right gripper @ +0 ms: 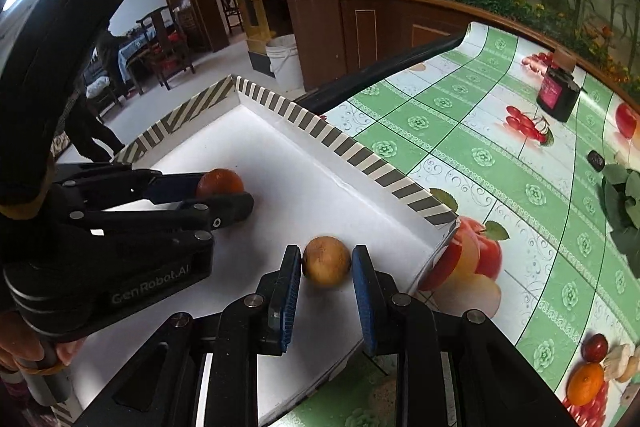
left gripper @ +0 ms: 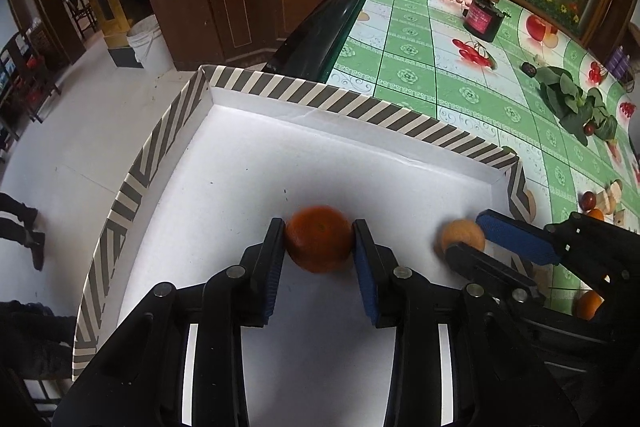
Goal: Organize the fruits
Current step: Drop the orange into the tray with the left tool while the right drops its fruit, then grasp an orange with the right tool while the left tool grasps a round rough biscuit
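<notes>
Two fruits came down inside the striped box (left gripper: 280,163).
Left gripper (left gripper: 319,241) jaws barely clasped the firm orange (left gripper: 318,239); right gripper (right gripper: 326,261) jaws pinched the light brown fruit (right gripper: 326,261) mid-girth.

both cameras ride close above the striped-rim box (left gripper: 256,95), each looking steeply down along its own fingers onto its white floor. the left wrist view sits over the box's middle, facing its far corner. the right wrist view sits nearer the box's counter-side edge (right gripper: 400,183), angled across it. both share the box, the green counter (left gripper: 440,75) beyond and each other's hand-held gripper.
</notes>
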Tool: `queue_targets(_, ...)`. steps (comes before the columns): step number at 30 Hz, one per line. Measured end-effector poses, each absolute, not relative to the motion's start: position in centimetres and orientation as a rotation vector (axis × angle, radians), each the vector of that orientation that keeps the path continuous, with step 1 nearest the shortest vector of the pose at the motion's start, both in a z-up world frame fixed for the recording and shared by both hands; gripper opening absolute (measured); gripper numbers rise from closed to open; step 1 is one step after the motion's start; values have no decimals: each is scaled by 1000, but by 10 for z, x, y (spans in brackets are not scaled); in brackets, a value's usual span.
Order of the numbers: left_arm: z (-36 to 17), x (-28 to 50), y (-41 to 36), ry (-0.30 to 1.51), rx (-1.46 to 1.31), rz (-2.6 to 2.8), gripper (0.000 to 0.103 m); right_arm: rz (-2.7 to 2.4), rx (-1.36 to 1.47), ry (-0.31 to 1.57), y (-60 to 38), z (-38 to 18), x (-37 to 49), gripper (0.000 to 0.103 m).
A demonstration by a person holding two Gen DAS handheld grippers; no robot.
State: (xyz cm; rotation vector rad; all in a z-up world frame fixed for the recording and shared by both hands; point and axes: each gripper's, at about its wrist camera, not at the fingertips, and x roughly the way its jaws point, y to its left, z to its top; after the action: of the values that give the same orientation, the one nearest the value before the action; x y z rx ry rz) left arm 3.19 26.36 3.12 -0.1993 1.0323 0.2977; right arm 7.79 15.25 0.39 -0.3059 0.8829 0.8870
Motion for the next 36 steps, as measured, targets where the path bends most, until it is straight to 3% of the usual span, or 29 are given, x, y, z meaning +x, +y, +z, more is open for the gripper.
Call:
queue_targets(14, 51, -2, 271, 935, -365, 194, 34, 902, -109, 875, 91, 33, 49, 27)
queue_targets(15, 54, -6, 269, 923, -357, 197, 36, 899, -101, 876, 85, 34, 46, 27)
queue_targets(17, 60, -13, 264, 901, -343, 193, 57, 888, -104, 873, 76, 34, 40, 27)
queue_targets(19, 68, -23, 257, 870, -334, 168, 62, 876, -121, 861, 66, 37, 32, 27)
queue_targets(36, 80, -46, 143, 855, -162, 39, 62, 637, -88, 887, -73, 15, 12, 28)
